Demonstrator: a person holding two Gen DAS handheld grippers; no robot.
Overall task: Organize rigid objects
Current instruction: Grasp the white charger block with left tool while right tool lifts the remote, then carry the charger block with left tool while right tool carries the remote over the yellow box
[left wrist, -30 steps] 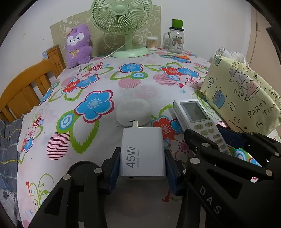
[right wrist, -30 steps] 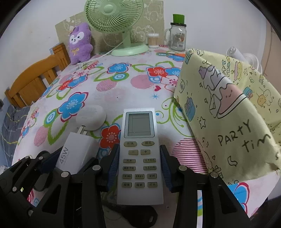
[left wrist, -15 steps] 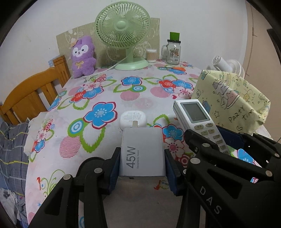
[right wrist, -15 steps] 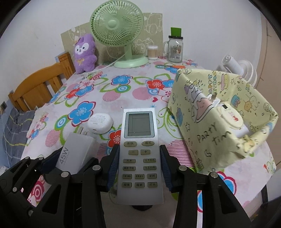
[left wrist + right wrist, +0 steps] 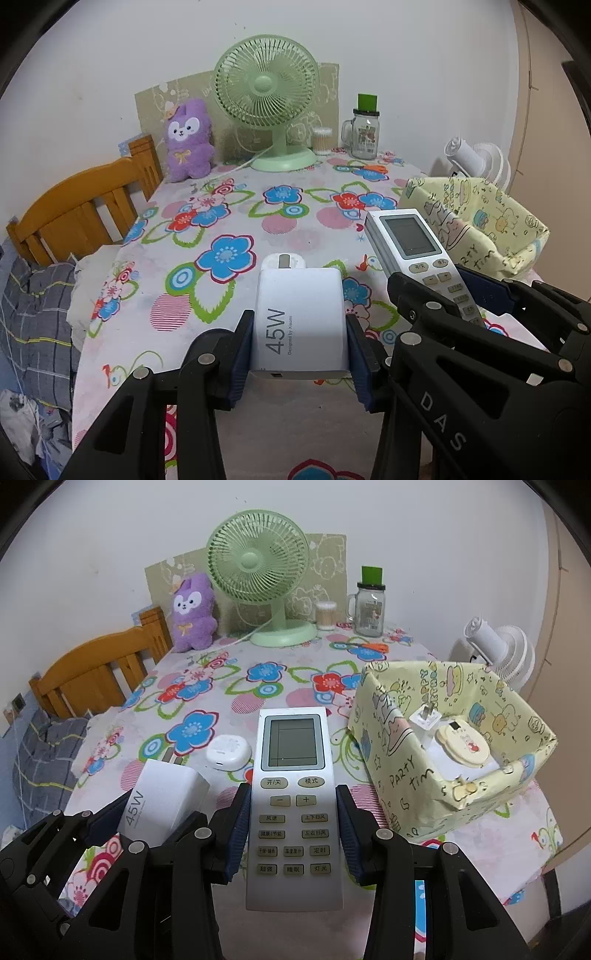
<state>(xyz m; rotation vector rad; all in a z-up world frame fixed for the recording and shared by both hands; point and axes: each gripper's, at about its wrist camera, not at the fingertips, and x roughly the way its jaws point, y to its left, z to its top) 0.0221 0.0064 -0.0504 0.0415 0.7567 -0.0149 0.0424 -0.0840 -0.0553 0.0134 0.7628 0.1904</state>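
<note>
Both tools have risen off the desk. The left tool (image 5: pixel 299 354) clamps the white square 45W charger (image 5: pixel 300 325); the right tool (image 5: pixel 291 834) clamps the grey slab-shaped remote (image 5: pixel 293 812). Keep both level over the yellow paper-wrapped box (image 5: pixel 399 775), I'd judge.

Left gripper (image 5: pixel 300 354) clamped (pads pressing), right gripper (image 5: pixel 293 827) likewise, side by side, tilted downward

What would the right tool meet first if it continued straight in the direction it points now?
Probably the flowered tablecloth. The right tool, shut on the remote control, points down at bare cloth between the white round case and the yellow box. Neither seems directly ahead, though depth is unclear.
</note>
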